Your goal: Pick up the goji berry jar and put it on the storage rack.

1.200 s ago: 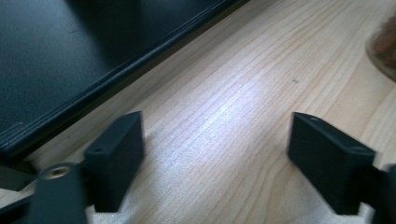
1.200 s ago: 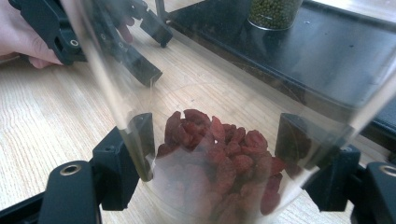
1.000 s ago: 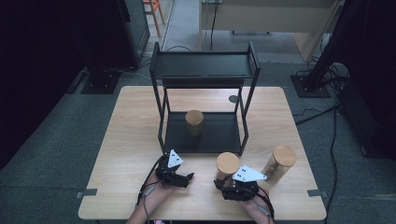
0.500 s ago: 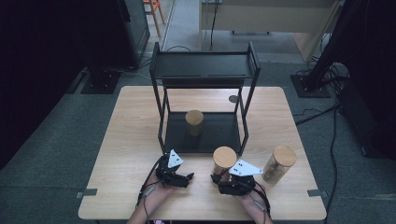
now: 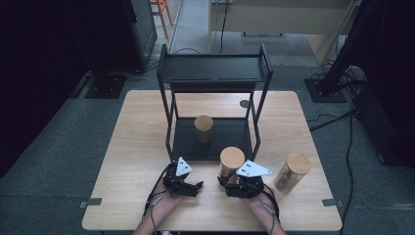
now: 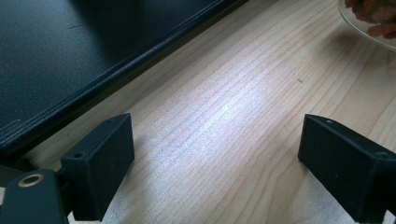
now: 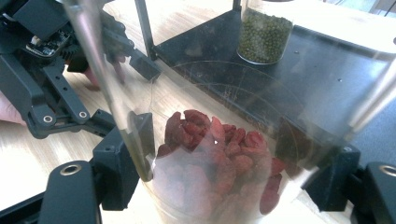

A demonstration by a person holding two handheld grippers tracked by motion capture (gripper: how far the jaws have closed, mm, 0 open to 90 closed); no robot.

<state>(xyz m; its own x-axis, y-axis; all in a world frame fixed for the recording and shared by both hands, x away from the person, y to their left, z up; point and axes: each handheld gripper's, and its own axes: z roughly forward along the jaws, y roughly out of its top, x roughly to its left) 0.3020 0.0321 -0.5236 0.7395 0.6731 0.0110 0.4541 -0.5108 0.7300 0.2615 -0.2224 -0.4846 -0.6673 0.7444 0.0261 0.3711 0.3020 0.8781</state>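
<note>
Clamped jar (image 7: 219, 154) (red dried fruit)

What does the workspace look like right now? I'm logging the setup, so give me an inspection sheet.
Surface: light wooden table, bare around the rack.
Job's things: jar of red dried fruit with wooden lid, between the right gripper's fingers; jar of green beans on the black rack's lower shelf; third jar right of it on the table.
Clutter: nothing seen.
Grippers: left gripper open over bare wood; right gripper shut on the fruit jar.
Cables: one trails from each gripper; more on the floor.
Surroundings: grey floor, dark equipment.
</note>
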